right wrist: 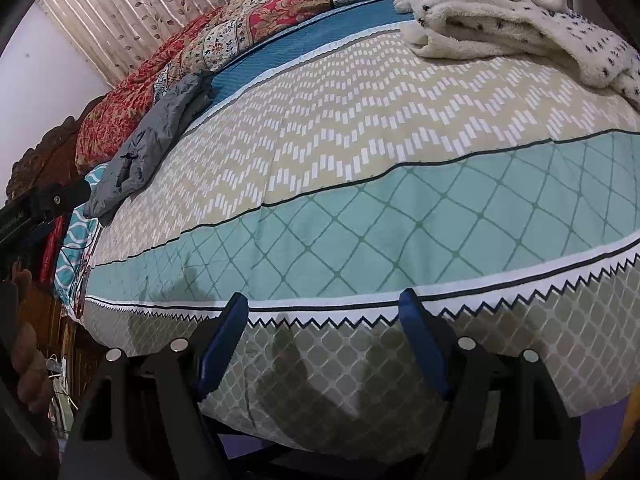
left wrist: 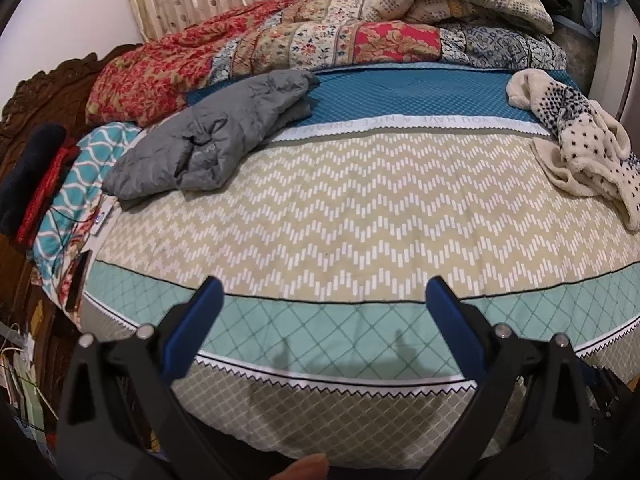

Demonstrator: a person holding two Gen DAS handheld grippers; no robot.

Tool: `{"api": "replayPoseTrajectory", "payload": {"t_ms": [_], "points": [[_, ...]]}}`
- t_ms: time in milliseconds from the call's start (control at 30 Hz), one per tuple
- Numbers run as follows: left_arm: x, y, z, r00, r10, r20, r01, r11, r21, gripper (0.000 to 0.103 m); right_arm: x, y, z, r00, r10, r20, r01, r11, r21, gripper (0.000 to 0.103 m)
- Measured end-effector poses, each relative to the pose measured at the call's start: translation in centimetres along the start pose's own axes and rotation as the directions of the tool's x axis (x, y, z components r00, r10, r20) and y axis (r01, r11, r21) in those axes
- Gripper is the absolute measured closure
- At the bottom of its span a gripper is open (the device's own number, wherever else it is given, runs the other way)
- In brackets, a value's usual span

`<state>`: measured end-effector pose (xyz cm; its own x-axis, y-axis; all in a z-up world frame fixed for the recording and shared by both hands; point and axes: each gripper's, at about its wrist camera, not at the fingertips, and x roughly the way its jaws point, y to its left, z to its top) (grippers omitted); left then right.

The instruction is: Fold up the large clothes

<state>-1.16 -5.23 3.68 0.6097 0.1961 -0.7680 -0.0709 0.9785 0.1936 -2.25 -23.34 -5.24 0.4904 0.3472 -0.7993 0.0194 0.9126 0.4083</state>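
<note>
Blue fingers [left wrist: 204,320] spread wide | both grippers (left [left wrist: 324,308], right [right wrist: 324,320]) empty

The left gripper [left wrist: 324,300] is held with its jaws spread wide and nothing between them. The right gripper [right wrist: 324,312] is likewise wide apart and empty. A fingertip [left wrist: 304,468] shows below the left one.

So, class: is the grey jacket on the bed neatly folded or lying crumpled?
Crumpled. The grey jacket lies in a wrinkled, uneven heap at the bed's left side, one end bunched toward the patchwork quilt, with no flat, squared folds.
</note>
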Motion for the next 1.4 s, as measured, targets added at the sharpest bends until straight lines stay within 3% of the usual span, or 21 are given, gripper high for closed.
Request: {"api": "replayPoseTrajectory", "payload": {"t_ms": [767,1400], "points": [[2.2,7.3,-1.2,1.000,-0.022,0.012,0.023,0.989,-0.144,0.006,1.2,5.3,0.8,0.999,-0.044,0.013,0.045,0.993,-0.114,0.023],[0.4,4.7,-0.7,0.999,-0.017,0.038,0.020,0.997,-0.080,0.006,-0.4,3.0,0.7,0.998,-0.007,0.055,0.010,0.999,-0.048,0.023]]}}
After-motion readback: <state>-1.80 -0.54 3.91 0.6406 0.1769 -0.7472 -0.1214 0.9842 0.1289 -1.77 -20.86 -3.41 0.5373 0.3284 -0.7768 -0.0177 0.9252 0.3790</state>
